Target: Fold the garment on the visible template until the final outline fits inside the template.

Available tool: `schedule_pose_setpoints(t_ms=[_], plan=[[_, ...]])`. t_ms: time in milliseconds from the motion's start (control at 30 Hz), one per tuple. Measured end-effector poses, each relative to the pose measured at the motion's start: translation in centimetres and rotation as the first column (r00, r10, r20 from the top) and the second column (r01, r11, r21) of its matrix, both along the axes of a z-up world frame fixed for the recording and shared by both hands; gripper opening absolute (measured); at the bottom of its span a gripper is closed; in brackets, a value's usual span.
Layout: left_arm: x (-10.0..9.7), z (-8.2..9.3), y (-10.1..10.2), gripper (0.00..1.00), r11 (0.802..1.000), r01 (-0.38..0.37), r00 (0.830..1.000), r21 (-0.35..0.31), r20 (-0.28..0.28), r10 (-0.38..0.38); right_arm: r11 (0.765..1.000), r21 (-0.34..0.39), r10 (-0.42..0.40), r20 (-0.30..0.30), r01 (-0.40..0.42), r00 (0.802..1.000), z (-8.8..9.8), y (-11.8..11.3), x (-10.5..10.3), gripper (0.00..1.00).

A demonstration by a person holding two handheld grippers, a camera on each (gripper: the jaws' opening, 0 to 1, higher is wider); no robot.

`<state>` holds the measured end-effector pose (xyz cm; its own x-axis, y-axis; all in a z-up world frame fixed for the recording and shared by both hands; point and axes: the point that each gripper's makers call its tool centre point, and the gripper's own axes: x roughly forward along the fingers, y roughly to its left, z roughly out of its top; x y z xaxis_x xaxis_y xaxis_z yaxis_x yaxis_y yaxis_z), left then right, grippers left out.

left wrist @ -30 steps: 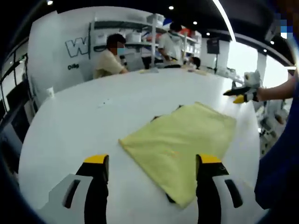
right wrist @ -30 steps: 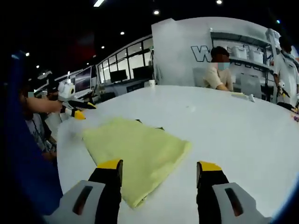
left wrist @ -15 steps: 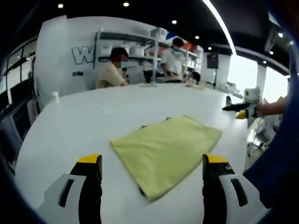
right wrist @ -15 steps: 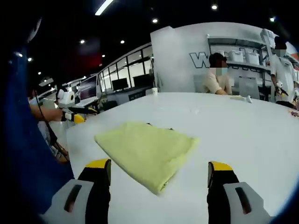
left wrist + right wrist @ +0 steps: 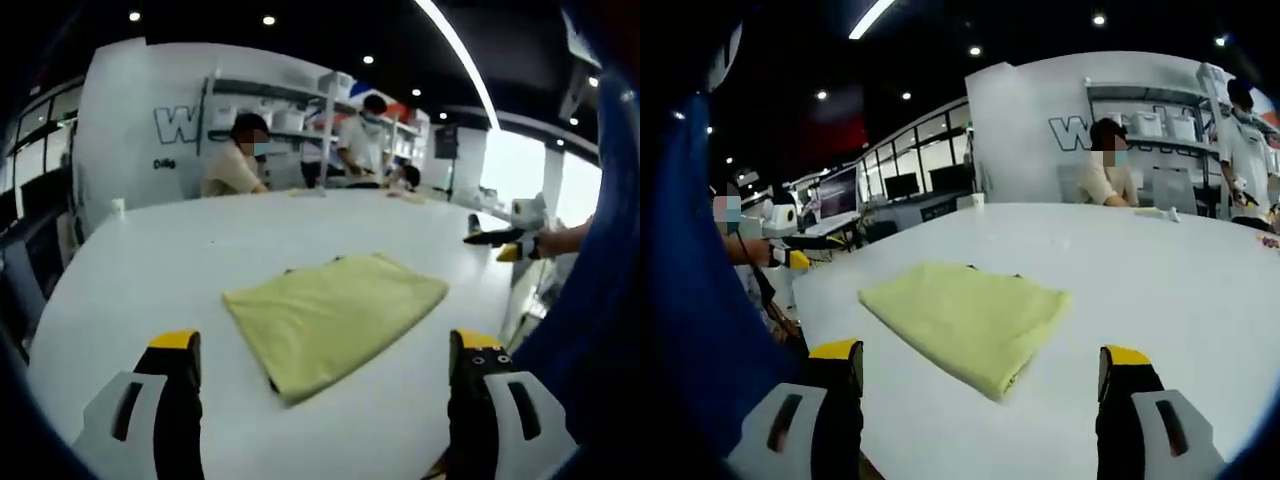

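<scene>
Left tool (image 5: 324, 400) and right tool (image 5: 980, 405) both point forward with jaws spread wide (nothing between them).

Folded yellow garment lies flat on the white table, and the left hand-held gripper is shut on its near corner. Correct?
Not quite. The left hand-held gripper is open, jaws wide apart and short of the garment, as the left gripper view shows. The rest holds: it lies folded on the white table.

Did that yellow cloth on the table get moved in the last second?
No. The yellow cloth keeps its folded shape and its place on the white table. It looks farther off because both open grippers drew back from it.
</scene>
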<state>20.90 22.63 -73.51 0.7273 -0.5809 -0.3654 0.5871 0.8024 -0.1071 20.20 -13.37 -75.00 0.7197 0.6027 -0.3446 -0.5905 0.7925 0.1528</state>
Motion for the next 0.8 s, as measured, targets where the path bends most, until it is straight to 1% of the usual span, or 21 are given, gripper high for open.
schedule_pose_setpoints(t_ms=[100, 133, 200, 367, 400, 567, 800], plan=[[-0.4, -0.1, 0.4, 0.99, 1.0, -0.012, 1.0, -0.002, -0.002, 0.012, 1.0, -0.001, -0.011, 0.004, 0.011, 1.0, 0.1, -0.5, -0.3, 0.99], [-0.5, -0.2, 0.8, 0.99, 1.0, -0.017, 1.0, -0.008, -0.003, 0.017, 1.0, 0.0, -0.014, 0.006, 0.014, 1.0, 0.3, -0.4, -0.4, 0.99], [-0.9, -0.4, 0.9, 0.99, 1.0, -0.023, 1.0, -0.011, -0.005, 0.023, 1.0, -0.001, -0.021, 0.008, 0.021, 1.0, 0.5, -0.4, -0.7, 0.99], [-1.0, -0.3, 0.8, 0.99, 0.999, -0.042, 0.999, -0.034, -0.009, 0.042, 0.999, 0.001, -0.034, 0.016, 0.034, 0.999, 1.0, -0.4, -0.9, 0.99], [-1.0, -0.2, 0.7, 0.99, 0.998, -0.045, 0.999, -0.036, 0.003, 0.045, 0.999, 0.008, -0.042, 0.017, 0.042, 0.999, 1.1, -0.5, -0.7, 0.99], [-0.8, 0.3, 0.3, 0.99, 0.997, -0.054, 0.998, -0.054, 0.01, 0.054, 0.999, 0.014, -0.047, 0.023, 0.047, 0.999, 1.1, -0.6, -0.6, 0.99], [-0.5, 0.5, -0.3, 0.99, 0.998, -0.046, 0.999, -0.053, 0.009, 0.046, 0.998, 0.021, -0.055, 0.025, 0.054, 0.998, 1.3, -0.4, -0.4, 0.99]])
